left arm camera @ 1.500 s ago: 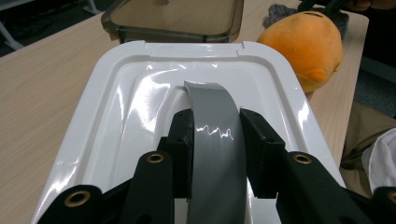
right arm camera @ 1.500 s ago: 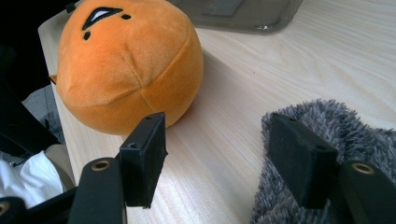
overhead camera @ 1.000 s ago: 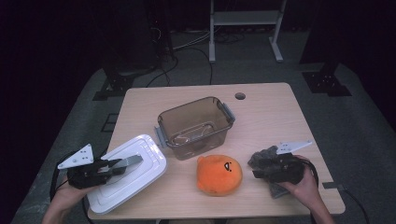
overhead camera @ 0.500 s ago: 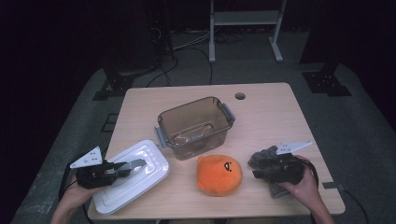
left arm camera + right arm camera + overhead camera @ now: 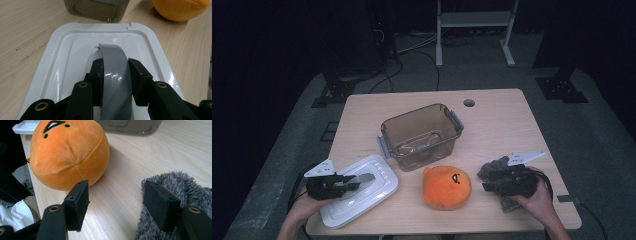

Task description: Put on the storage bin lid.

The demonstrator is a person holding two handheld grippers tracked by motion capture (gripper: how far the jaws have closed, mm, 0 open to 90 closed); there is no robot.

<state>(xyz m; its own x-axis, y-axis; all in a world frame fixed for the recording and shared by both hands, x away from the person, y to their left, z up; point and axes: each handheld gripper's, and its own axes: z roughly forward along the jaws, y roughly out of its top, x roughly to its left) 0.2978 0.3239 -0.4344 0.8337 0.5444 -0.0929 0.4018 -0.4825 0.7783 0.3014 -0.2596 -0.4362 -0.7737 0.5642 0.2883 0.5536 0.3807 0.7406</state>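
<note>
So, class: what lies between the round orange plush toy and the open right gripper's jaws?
In the right gripper view, bare light wood table separates the orange plush toy from the right gripper.

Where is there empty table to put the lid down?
Bare wood runs along the far edge behind the box, around the hole, and right of the box. The near side is crowded: lid, orange plush, grey fuzzy thing.

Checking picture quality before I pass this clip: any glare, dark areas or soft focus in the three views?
High view: table evenly lit, surroundings nearly black. Left gripper view: glare streaks on the white lid and on the grey handle clamped in the left gripper; jaw bases soft. Right gripper view: orange plush sharp, right gripper slightly blurred.
</note>
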